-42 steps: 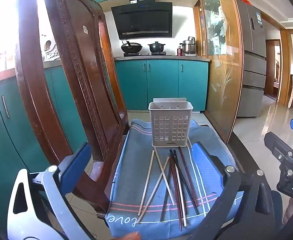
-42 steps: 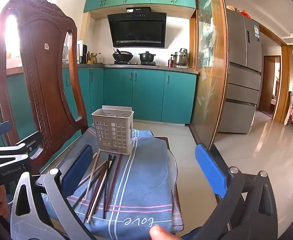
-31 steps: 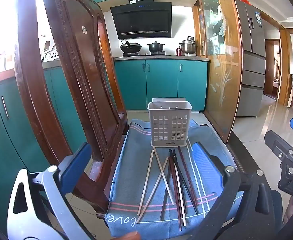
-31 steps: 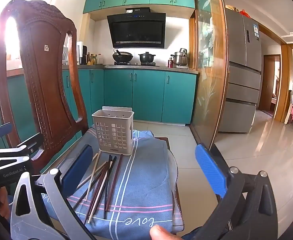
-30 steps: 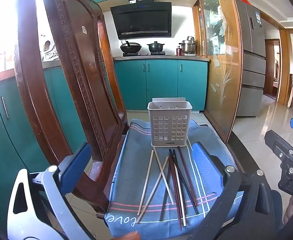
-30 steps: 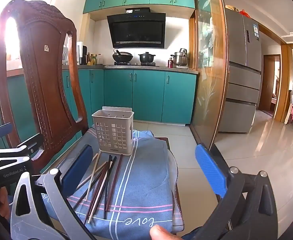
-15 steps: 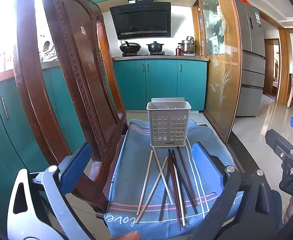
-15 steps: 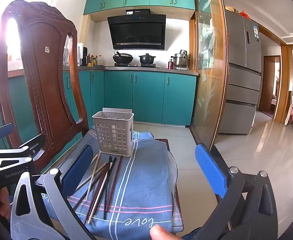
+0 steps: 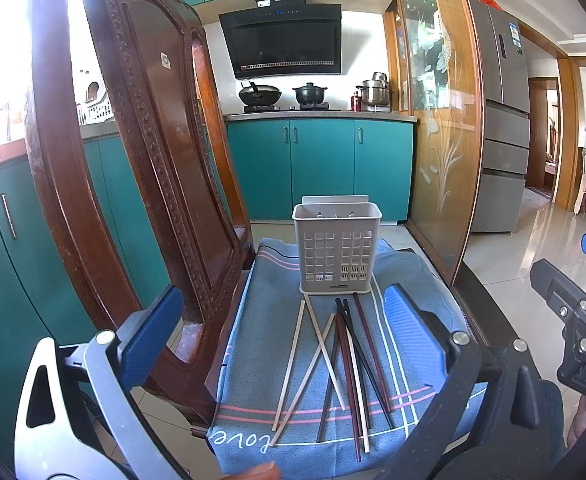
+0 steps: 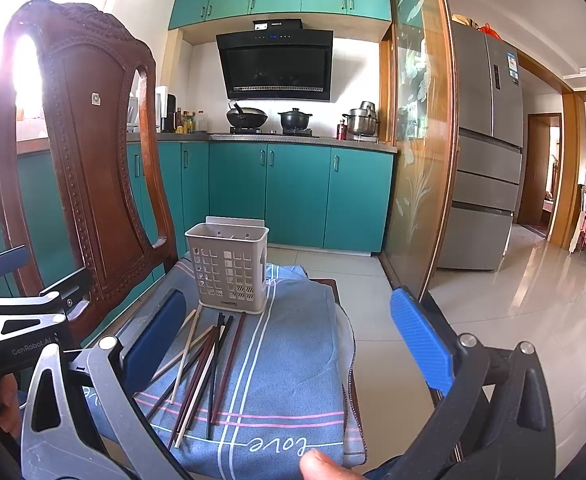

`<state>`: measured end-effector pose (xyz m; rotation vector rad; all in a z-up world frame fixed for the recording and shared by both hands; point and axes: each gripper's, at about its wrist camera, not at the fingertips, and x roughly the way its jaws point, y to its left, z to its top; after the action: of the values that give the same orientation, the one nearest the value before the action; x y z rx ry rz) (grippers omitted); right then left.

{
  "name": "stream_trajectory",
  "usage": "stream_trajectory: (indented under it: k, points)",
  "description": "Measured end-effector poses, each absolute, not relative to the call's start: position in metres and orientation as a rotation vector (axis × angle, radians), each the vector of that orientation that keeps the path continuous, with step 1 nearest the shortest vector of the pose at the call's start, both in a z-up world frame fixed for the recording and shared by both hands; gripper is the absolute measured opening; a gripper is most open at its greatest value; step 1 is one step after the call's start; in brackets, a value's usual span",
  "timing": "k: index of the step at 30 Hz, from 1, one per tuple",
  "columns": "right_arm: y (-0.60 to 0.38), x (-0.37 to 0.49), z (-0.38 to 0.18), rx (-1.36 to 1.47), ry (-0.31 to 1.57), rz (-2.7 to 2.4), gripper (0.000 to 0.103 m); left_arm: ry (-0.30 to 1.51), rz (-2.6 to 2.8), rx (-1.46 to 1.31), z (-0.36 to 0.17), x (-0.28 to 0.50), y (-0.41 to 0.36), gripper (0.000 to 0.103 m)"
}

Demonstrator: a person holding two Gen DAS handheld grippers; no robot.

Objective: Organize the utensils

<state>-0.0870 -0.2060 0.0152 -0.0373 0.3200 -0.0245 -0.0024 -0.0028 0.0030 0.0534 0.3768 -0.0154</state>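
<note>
while both the left gripper and right gripper hang wide open and empty, loose chopsticks lie scattered on a blue cloth just before the upright perforated utensil holder.

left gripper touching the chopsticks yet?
Apart. In the left wrist view the left gripper is open with blue cloth visible all around the chopsticks between its fingers; neither pad reaches them.

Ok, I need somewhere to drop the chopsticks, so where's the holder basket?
The basket stands upright at the far end of the blue cloth, centre of the left wrist view, just beyond the loose chopsticks.
</note>
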Motion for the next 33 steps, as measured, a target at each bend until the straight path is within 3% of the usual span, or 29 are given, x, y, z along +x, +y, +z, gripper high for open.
stream_trajectory:
  k: [33]
  points:
    - [-0.2066,-0.0884,0.018,-0.039,0.316,-0.028,0.1,0.38,-0.019,0.06,0.0028,-0.006,-0.01,0.1]
